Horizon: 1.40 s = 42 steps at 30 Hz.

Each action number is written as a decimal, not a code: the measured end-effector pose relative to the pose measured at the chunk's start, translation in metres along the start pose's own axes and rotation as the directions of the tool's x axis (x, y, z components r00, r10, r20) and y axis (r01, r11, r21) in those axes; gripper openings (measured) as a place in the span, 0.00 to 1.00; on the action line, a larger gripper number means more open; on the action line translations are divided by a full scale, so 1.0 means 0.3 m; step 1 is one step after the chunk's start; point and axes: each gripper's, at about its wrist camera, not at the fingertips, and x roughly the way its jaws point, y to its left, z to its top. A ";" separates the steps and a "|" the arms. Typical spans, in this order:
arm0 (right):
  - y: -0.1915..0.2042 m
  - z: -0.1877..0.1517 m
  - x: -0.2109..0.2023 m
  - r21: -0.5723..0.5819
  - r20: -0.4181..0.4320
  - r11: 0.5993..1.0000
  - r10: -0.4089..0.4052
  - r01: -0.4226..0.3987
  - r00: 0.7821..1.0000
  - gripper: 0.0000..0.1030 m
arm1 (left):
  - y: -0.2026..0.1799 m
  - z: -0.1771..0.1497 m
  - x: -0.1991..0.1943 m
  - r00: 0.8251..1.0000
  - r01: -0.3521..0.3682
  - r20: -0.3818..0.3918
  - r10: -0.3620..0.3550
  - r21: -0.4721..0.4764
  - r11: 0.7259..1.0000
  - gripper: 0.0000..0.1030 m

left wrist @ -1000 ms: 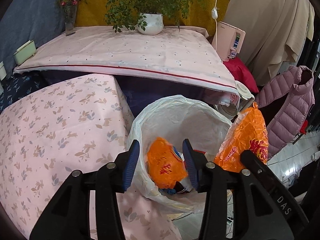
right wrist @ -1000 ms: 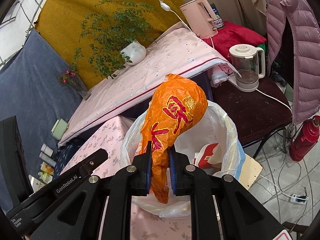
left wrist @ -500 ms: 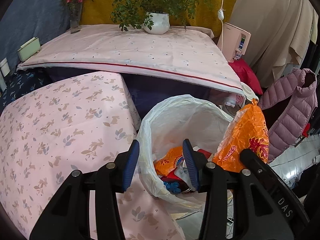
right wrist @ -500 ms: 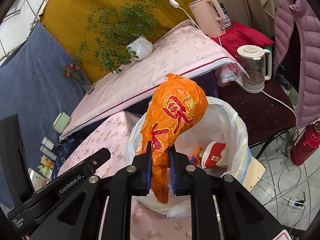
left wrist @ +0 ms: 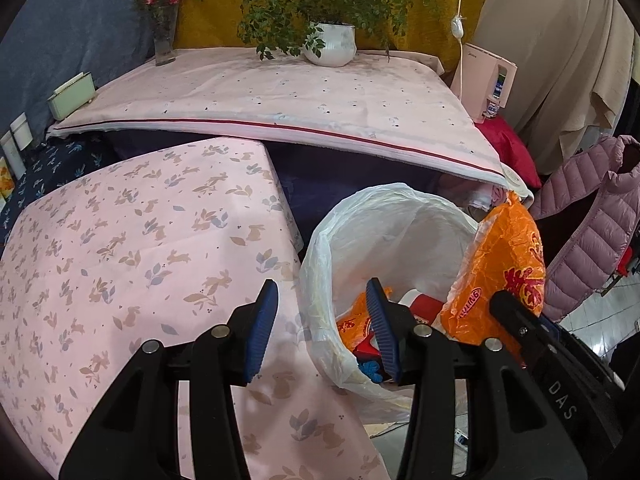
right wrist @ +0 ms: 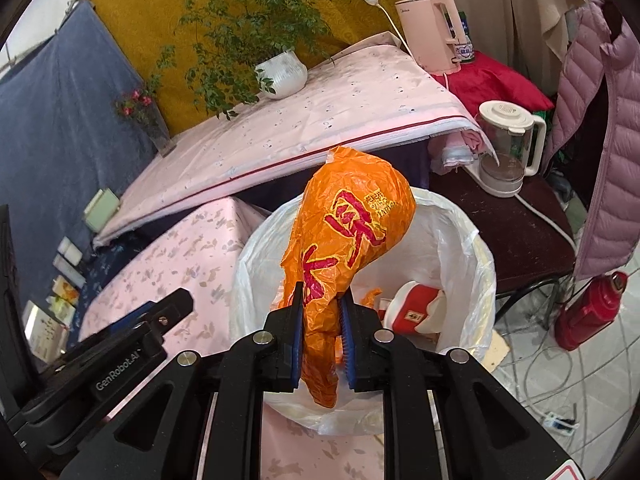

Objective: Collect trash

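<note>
While the right hand-held gripper [right wrist: 320,336] pinches a crumpled orange plastic bag [right wrist: 348,236] above the white-lined trash bin [right wrist: 464,248], the left hand-held gripper [left wrist: 322,328] is opening, jaws apart, nothing gripped, straddling the liner's near rim beside the floral-clothed worktop [left wrist: 120,248]. Inside the bin lie a red-and-white cup [right wrist: 416,308] and orange wrappers.

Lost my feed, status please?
Right gripper shut on orange bag above bin liner. Left gripper opening, empty. Nothing blocking.
</note>
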 end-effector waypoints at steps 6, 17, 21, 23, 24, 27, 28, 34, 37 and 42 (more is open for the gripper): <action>0.037 0.009 0.008 -0.113 0.000 0.988 -0.103 0.103 0.995 0.16 | 0.029 -0.009 -0.001 1.000 -0.017 -0.003 0.017 -0.015 1.000 0.45; 0.071 0.004 0.017 -0.175 -0.009 0.975 -0.140 0.136 0.990 0.23 | 0.051 -0.019 -0.004 0.999 -0.039 -0.001 0.039 -0.025 0.999 0.56; 0.075 0.009 0.006 -0.175 0.008 0.973 -0.148 0.147 0.989 0.42 | 0.060 -0.024 -0.012 0.999 -0.049 0.005 0.049 -0.029 0.998 0.63; 0.077 0.012 0.000 -0.181 0.012 0.972 -0.150 0.150 0.989 0.45 | 0.064 -0.028 -0.017 0.999 -0.053 0.006 0.053 -0.035 0.998 0.65; 0.079 0.013 -0.003 -0.184 0.013 0.972 -0.150 0.150 0.989 0.45 | 0.066 -0.030 -0.018 0.999 -0.054 0.004 0.054 -0.037 0.998 0.66; 0.084 0.014 -0.016 -0.197 0.018 0.968 -0.152 0.153 0.988 0.51 | 0.067 -0.038 -0.024 0.998 -0.064 -0.002 0.064 -0.033 0.997 0.71; 0.085 0.013 -0.022 -0.203 0.021 0.967 -0.154 0.155 0.988 0.54 | 0.067 -0.042 -0.029 0.997 -0.073 0.000 0.073 -0.030 0.997 0.72; 0.095 0.003 -0.062 -0.246 0.037 0.954 -0.168 0.172 0.985 0.66 | 0.061 -0.073 -0.067 0.994 -0.104 0.015 0.104 -0.012 0.994 0.79; 0.092 -0.005 -0.086 -0.259 0.043 0.948 -0.181 0.186 0.982 0.73 | 0.059 -0.092 -0.082 0.994 -0.109 0.007 0.110 -0.010 0.994 0.85; 0.084 -0.025 -0.120 -0.271 0.036 0.943 -0.192 0.195 0.981 0.81 | 0.057 -0.126 -0.106 0.995 -0.104 -0.001 0.104 -0.014 0.994 0.86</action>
